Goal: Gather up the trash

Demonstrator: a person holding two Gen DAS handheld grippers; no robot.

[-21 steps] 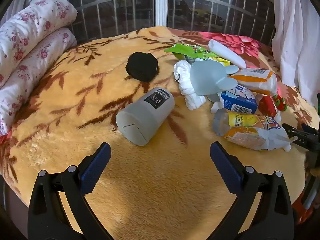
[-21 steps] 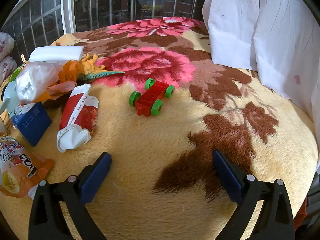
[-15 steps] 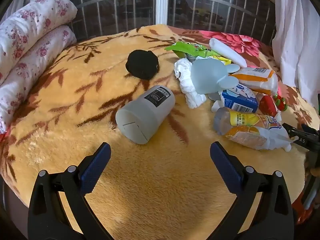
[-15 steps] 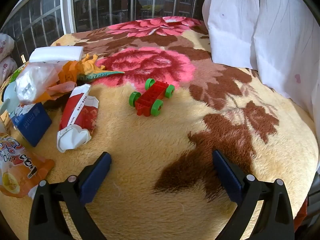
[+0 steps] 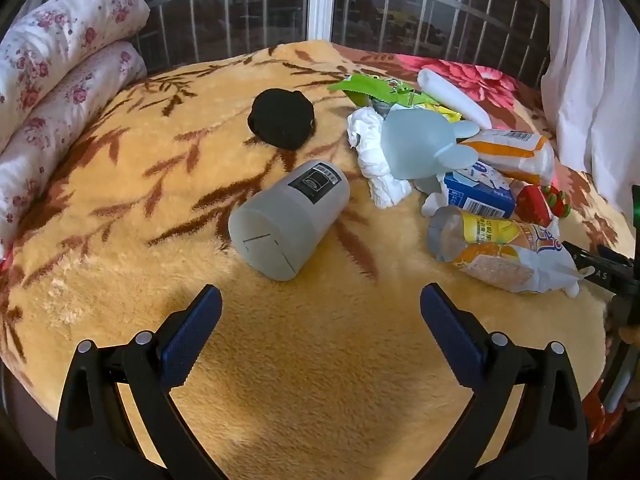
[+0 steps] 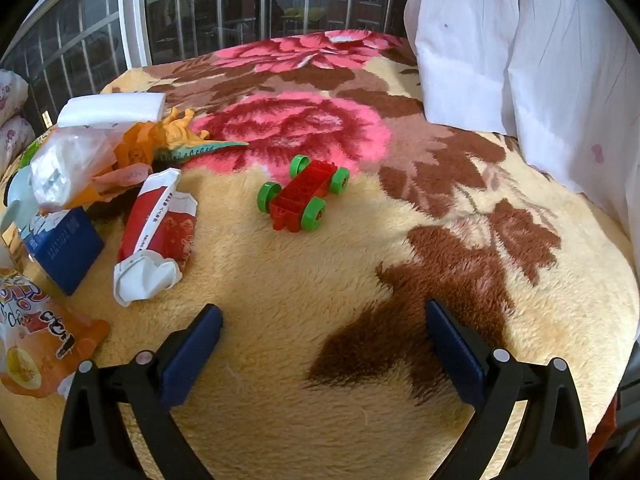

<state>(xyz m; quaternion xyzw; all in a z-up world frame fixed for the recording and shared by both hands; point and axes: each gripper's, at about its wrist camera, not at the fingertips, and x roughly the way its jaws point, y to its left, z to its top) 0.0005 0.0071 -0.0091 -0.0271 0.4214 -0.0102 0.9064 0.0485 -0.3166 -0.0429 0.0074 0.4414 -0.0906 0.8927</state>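
A heap of trash lies on the flowered blanket (image 5: 120, 208): a crumpled white tissue (image 5: 376, 160), a green wrapper (image 5: 372, 88), a blue carton (image 5: 478, 194), an orange snack bag (image 5: 508, 256) and a white-orange bag (image 5: 516, 152). A grey canister (image 5: 290, 220) lies on its side ahead of my left gripper (image 5: 320, 312), which is open and empty. My right gripper (image 6: 322, 332) is open and empty above the blanket. In the right wrist view a crumpled red-white packet (image 6: 158, 236), the blue carton (image 6: 64, 248) and the orange snack bag (image 6: 36, 348) lie to its left.
A black cloth lump (image 5: 282, 118) and a pale blue plush toy (image 5: 424, 142) lie by the trash. A red toy car with green wheels (image 6: 304, 194) and a toy dinosaur (image 6: 184, 140) lie farther out. Rolled floral bedding (image 5: 52, 80) lies left. White curtain (image 6: 520, 48) hangs right.
The left gripper has drifted slightly, so the canister and the trash sit a little lower in its view. The right wrist view is unchanged.
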